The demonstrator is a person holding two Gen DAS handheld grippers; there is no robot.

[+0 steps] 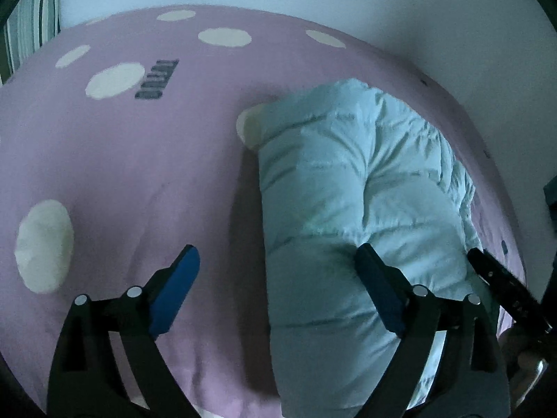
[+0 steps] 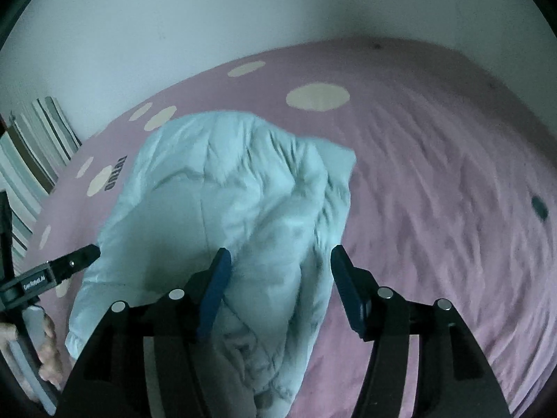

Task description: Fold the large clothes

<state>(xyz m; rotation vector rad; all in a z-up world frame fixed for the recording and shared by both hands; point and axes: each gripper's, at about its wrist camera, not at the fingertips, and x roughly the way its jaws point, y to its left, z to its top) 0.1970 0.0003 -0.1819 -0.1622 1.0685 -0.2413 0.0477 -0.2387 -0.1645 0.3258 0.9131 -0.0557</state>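
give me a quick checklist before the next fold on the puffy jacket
1. Left gripper open: ok, jaws spread, nothing between them.
2. Right gripper open: ok, jaws spread over the fabric.
3. Jacket lies fully on the bedspread: ok.
4. Jacket already folded into a long bundle: ok.
5. Jacket smooth: not ok, wrinkled and bunched near the right gripper.
6. Sleeves tucked in: cannot tell.

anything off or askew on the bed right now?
Only the jacket: folded into a long bundle, but its far end is rumpled, with a flap jutting out, so the fold is uneven. Both tools, left and right, are open and hold nothing. The pink spread shows no spill or damage.
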